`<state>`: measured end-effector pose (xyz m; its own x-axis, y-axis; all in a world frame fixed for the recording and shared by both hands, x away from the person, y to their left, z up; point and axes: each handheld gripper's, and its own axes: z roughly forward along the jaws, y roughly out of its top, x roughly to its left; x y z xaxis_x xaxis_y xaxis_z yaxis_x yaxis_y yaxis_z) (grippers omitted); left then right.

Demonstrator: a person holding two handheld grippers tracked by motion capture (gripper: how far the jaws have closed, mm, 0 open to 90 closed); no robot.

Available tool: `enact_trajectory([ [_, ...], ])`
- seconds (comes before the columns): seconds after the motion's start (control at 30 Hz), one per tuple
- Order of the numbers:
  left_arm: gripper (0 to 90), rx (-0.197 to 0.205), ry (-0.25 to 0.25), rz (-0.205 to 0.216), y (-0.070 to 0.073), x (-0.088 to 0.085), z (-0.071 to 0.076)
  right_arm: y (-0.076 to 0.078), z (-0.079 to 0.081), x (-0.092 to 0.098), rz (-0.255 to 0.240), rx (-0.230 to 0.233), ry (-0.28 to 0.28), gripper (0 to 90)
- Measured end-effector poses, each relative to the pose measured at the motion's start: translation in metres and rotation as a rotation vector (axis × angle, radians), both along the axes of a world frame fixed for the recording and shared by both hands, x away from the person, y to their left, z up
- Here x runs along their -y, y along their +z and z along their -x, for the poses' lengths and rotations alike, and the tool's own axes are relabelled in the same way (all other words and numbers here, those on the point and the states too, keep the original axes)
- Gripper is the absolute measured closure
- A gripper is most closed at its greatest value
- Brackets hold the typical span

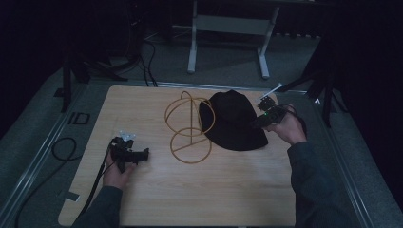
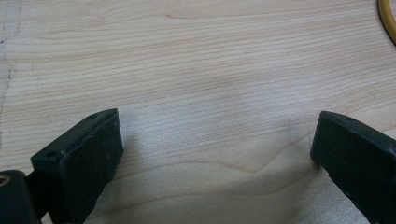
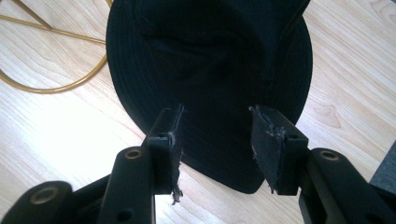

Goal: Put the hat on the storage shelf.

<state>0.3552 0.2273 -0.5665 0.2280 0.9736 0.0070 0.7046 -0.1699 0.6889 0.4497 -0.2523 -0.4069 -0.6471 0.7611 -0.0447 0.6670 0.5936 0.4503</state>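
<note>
A black brimmed hat [image 1: 233,121] lies on the wooden table [image 1: 190,190], leaning against a gold wire stand [image 1: 187,126] made of rings. In the right gripper view the hat [image 3: 210,60] spreads under my right gripper [image 3: 215,140], whose jaws stand open just above its near brim. That right gripper [image 1: 266,116] sits at the hat's right edge in the high view. My left gripper [image 1: 135,154] rests low at the table's left, open, with bare wood between its jaws [image 2: 215,140].
A gold ring of the stand [image 2: 387,18] curves in at the top right of the left gripper view. Black cables [image 1: 62,152] trail off the table's left side. A white desk frame [image 1: 228,28] stands on the floor beyond the table.
</note>
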Motion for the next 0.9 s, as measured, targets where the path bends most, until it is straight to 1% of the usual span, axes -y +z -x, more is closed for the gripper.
enact_trajectory([
  [0.13,2.5,0.0,0.0,0.0,0.0,0.0,0.0,0.001,-0.003,-0.002,0.013,-0.008,0.008,54.6],
  [0.2,2.5,0.0,0.0,0.0,0.0,0.0,0.0,0.002,-0.008,-0.005,0.02,-0.017,0.021,55.7],
  [0.4,2.5,0.0,0.0,0.0,0.0,0.0,0.0,0.006,-0.012,-0.009,0.034,-0.027,0.042,56.5],
  [0.5,2.5,0.0,0.0,0.0,0.0,0.0,0.0,0.008,-0.016,-0.011,0.049,-0.034,0.054,56.5],
  [0.6,2.5,0.0,0.0,0.0,0.0,0.0,0.0,0.009,-0.018,-0.012,0.051,-0.042,0.057,56.5],
  [0.63,2.5,0.0,0.0,0.0,0.0,0.0,0.0,0.009,-0.021,-0.013,0.053,-0.055,0.055,56.4],
  [0.73,2.5,0.001,0.001,0.0,0.0,0.0,0.0,0.009,-0.024,-0.013,0.057,-0.065,0.058,56.5],
  [0.77,2.5,0.001,0.0,0.0,0.0,0.0,0.0,0.009,-0.027,-0.014,0.063,-0.078,0.06,56.4],
  [0.9,2.5,0.001,0.0,0.0,0.0,0.0,0.0,0.007,-0.033,-0.014,0.069,-0.091,0.053,55.3],
])
